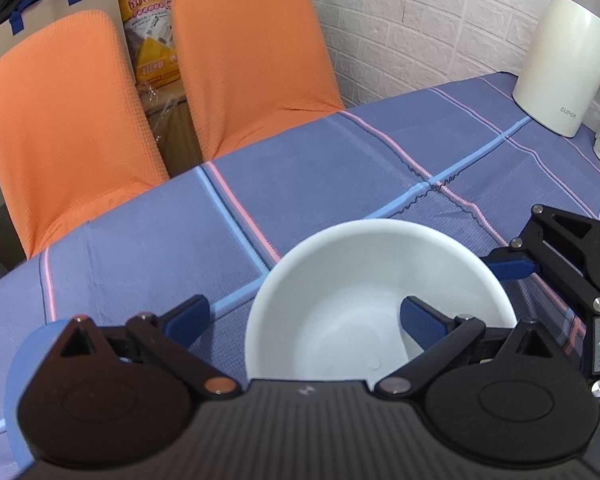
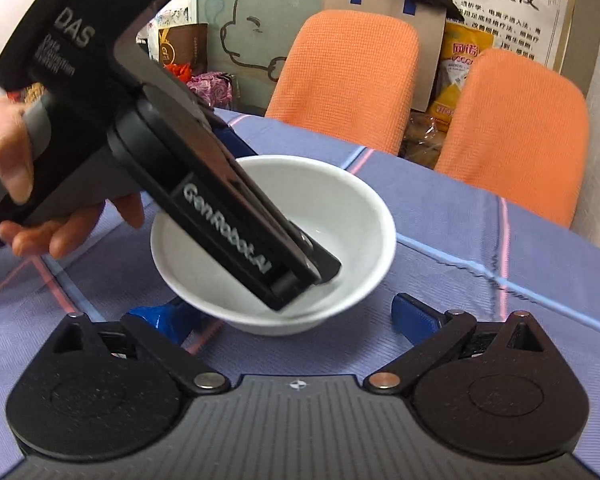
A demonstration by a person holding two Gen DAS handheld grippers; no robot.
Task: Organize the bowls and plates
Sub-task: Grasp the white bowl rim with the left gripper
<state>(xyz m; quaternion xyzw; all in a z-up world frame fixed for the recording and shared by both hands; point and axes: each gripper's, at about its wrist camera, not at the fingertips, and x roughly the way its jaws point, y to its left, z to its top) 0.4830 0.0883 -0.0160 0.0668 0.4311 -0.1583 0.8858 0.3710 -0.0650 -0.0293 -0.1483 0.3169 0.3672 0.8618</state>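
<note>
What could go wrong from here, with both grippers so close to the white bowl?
1. The left gripper is open astride one wall of the white bowl, with one finger inside. Pinching a single wall could tip the bowl or let its glossy rim slip.
2. The right gripper is open right beside the same bowl, so the two tools might collide.

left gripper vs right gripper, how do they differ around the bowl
The left gripper has one finger inside the white bowl and one outside its wall; the right gripper has both fingers outside, by the bowl's near side. The left gripper tilts steeply down into the bowl; the right gripper looks flatter, low over the tablecloth. Both are open, black with blue pads.
</note>
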